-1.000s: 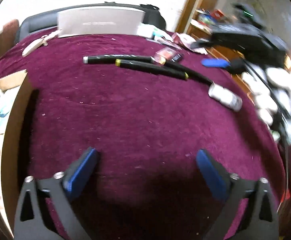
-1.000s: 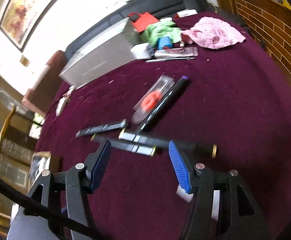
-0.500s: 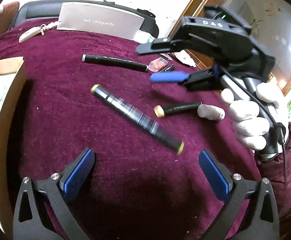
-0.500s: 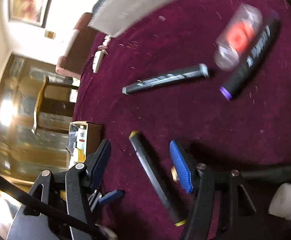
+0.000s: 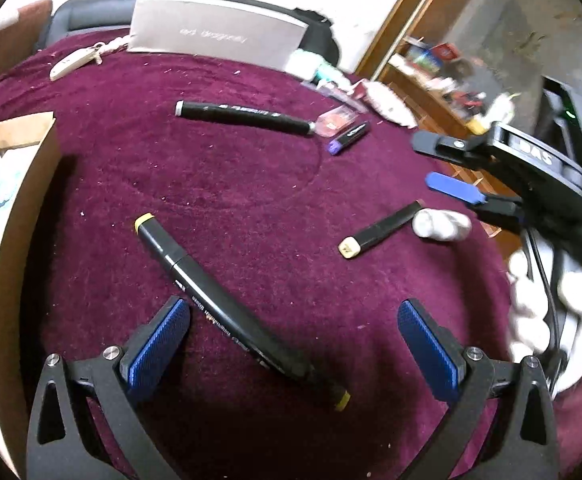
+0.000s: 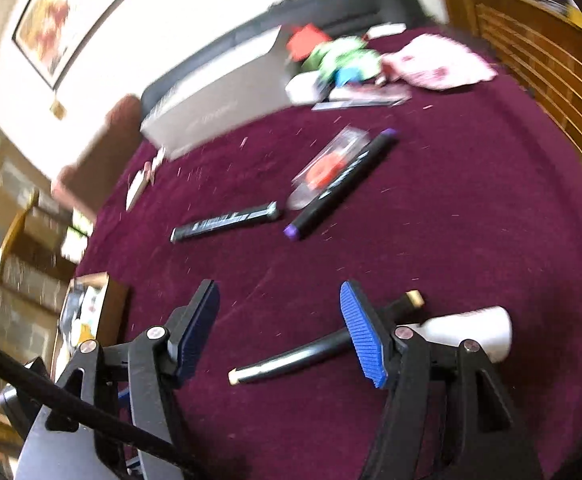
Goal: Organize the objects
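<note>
My left gripper (image 5: 295,344) stands open low over the maroon cloth. A black marker with yellow ends (image 5: 227,304) lies slantwise between its fingers, untouched by the pads. Farther right lie a cream-capped marker (image 5: 379,230) and a small white bottle (image 5: 441,224). My right gripper (image 5: 439,164) hovers at the right edge of the left wrist view. In its own view the right gripper (image 6: 281,336) has its jaws opening, and nothing is pressed between them. The cream-capped marker (image 6: 291,360) lies on the cloth partly behind its right finger, with the white bottle (image 6: 471,328) beside it.
A grey-capped marker (image 5: 243,117), a purple-capped marker (image 5: 349,138) and a red packet (image 5: 335,120) lie farther back. A cardboard box (image 5: 23,200) holding items stands at the left. At the back are a grey box (image 5: 215,36) and a pink cloth (image 6: 439,64).
The yellow-ended marker has slid from the far row towards my left gripper and come to rest between its fingers. The right gripper has drawn back to the right, its jaws a little wider.
</note>
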The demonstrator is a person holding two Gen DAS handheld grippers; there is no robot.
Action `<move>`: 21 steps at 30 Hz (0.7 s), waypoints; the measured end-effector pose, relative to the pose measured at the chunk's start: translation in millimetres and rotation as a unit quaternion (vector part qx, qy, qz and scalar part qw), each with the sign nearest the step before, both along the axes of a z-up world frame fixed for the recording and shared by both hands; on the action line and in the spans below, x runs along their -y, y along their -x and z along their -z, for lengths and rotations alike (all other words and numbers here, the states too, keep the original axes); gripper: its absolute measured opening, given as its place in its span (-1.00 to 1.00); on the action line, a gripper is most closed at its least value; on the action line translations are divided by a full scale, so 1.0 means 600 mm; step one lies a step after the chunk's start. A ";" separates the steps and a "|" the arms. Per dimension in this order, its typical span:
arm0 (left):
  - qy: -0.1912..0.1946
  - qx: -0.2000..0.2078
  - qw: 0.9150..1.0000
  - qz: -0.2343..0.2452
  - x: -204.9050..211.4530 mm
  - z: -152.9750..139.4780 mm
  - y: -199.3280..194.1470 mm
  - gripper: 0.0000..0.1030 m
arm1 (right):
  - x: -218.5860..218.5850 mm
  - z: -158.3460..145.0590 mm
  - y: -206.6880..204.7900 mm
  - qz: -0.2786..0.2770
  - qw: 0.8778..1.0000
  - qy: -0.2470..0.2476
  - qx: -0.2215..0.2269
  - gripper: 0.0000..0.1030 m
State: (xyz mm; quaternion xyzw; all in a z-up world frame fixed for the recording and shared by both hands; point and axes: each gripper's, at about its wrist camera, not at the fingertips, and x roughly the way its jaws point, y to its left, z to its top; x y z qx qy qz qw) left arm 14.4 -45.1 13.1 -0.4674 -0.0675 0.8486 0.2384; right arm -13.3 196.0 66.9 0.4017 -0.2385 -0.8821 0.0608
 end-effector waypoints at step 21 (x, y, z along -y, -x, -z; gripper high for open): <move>0.185 -0.097 0.976 0.060 -0.093 0.011 -0.016 0.20 | -0.051 0.018 -0.029 0.037 0.995 0.070 -0.062 0.25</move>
